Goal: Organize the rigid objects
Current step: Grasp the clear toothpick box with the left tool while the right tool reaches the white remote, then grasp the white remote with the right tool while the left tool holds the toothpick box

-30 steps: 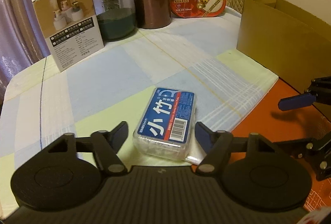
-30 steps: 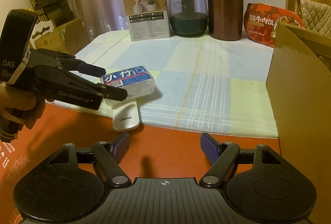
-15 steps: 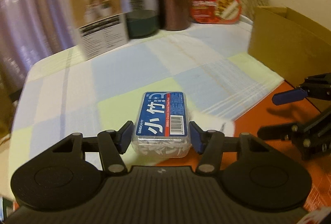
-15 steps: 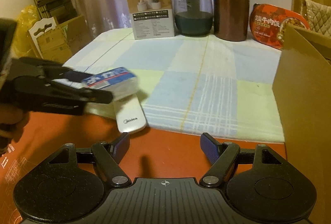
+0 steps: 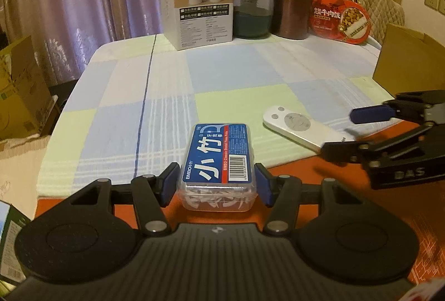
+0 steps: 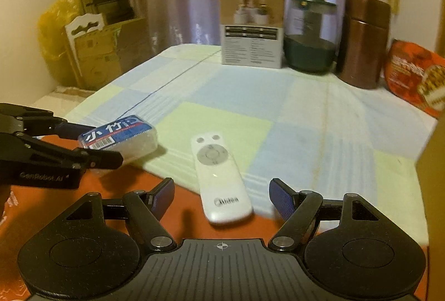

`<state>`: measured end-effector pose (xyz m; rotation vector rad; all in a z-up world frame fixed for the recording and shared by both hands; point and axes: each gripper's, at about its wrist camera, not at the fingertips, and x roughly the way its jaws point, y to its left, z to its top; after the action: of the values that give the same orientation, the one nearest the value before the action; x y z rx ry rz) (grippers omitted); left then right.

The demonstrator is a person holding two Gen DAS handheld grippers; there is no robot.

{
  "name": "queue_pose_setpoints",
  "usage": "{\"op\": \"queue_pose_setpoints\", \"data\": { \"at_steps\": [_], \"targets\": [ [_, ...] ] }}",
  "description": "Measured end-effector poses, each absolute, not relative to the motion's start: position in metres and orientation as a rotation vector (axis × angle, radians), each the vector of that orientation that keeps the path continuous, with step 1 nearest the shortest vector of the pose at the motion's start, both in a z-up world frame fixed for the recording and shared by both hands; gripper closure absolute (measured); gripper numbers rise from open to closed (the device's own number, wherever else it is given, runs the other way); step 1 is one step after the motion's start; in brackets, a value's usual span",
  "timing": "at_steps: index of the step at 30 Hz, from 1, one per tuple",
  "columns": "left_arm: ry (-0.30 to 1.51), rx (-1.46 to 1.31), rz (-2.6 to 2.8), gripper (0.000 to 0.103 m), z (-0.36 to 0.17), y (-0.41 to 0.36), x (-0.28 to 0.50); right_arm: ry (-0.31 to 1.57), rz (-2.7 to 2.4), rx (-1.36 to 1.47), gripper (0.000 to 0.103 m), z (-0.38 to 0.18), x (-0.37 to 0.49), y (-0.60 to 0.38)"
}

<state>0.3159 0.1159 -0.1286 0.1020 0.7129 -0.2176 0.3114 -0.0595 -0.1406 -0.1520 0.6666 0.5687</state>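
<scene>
Clear plastic, blue label on top: the rectangular floss-pick box [image 5: 218, 166] sits clamped between the blue pads of the left gripper [image 5: 217, 183], gripped across its short sides and held level, seemingly lifted just above the near edge of the table. That side grip keeps the label up and the lid flat, sensible for a rigid case that could pop open if squeezed on its faces.

Out at two o'clock from the box lies the white oval-ended remote control [image 5: 301, 128], half on the checked pastel tablecloth [image 5: 222, 78] and half over the orange surface [image 6: 116, 198]. In the right wrist view it points toward twelve o'clock, dead ahead of the right gripper [image 6: 221, 196], whose fingers stand wide apart and empty, either side of the remote's near end. That looks like a line-up for the next pick.

Further out at three o'clock stands the brown cardboard box [image 5: 408, 62], open-topped, the likely home for both items. Along the far edge, eleven to one o'clock: a white printed carton [image 5: 200, 3], a dark green glass jar [image 5: 251, 5], a copper-brown metal canister [image 5: 292, 2] and a red oval food tray [image 5: 339, 20], propped upright in a row.
</scene>
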Motion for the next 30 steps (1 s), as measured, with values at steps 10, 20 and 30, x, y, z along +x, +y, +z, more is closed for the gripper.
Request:
{"op": "queue_pose_setpoints", "data": {
  "at_steps": [10,20,30],
  "targets": [
    [0.697,0.106,-0.225,0.05,-0.137,0.107,0.314,0.711,0.596,-0.203,0.055,-0.158,0.341,-0.044],
    [0.708,0.135,-0.231,0.044,-0.144,0.1,0.322,0.712,0.589,-0.203,0.065,-0.156,0.329,-0.046],
    [0.745,0.178,-0.201,0.05,-0.15,0.092,0.326,0.727,0.503,-0.134,0.066,-0.154,0.298,-0.073]
  ]
}}
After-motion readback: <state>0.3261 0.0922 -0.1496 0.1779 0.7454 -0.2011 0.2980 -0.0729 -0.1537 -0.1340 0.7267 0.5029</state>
